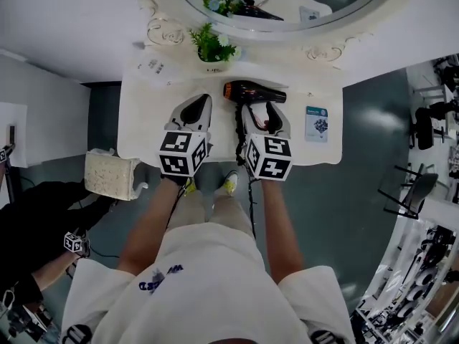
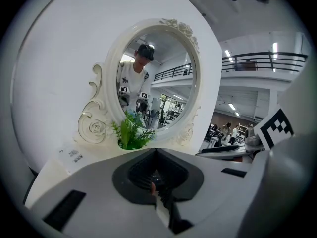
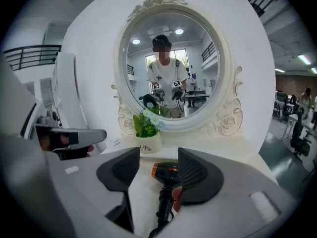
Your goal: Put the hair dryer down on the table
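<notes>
The hair dryer (image 1: 254,92) lies on its side on the white tabletop (image 1: 140,124), handle toward the person and cord (image 1: 238,131) trailing over the near edge. It looks already set down and resting free. The right hand-held gripper (image 3: 158,158) hovers above it, jaws parted and released, with the dryer showing through the gap. The left hand-held gripper (image 2: 156,155) is clenched on nothing. A potted plant (image 1: 211,46) and oval mirror (image 1: 287,2) stand behind and a card (image 1: 316,122) lies to the right, none crowding it.

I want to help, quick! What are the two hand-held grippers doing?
Left hand-held gripper: closed, empty.
Right hand-held gripper: open, hair dryer not gripped.
</notes>
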A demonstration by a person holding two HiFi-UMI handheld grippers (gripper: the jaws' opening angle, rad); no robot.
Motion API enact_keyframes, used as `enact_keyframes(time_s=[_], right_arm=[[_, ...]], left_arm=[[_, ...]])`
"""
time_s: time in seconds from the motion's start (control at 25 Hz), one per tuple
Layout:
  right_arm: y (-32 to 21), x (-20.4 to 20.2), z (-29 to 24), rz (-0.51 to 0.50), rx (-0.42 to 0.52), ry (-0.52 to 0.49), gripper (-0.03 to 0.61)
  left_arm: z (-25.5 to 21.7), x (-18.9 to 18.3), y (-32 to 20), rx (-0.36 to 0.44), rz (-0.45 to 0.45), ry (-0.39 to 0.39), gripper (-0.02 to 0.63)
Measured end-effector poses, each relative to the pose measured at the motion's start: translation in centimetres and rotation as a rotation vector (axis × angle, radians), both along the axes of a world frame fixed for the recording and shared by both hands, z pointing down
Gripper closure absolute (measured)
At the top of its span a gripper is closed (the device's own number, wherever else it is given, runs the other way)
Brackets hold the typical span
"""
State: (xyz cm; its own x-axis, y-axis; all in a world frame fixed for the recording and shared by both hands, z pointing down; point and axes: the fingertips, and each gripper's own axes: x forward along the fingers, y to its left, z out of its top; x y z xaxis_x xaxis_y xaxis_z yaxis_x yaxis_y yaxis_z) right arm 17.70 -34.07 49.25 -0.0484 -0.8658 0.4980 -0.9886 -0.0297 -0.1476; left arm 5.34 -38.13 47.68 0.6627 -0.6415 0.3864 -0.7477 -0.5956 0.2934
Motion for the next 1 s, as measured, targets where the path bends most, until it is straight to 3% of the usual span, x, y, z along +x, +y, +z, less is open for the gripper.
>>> enact_keyframes(time_s=[0.36,1.0], right_arm=[[0.4,0.0,-5.7,-0.001,0.107,0.069,0.345],[-1.5,-0.6,-18.0,-0.013,0.355,0.086,0.367]], left_arm=[[-5.8,0.6,0.0,0.107,0.025,0.010,0.605],[-15.3,0.3,-1.4,0.263,0.009,0.058,0.605]])
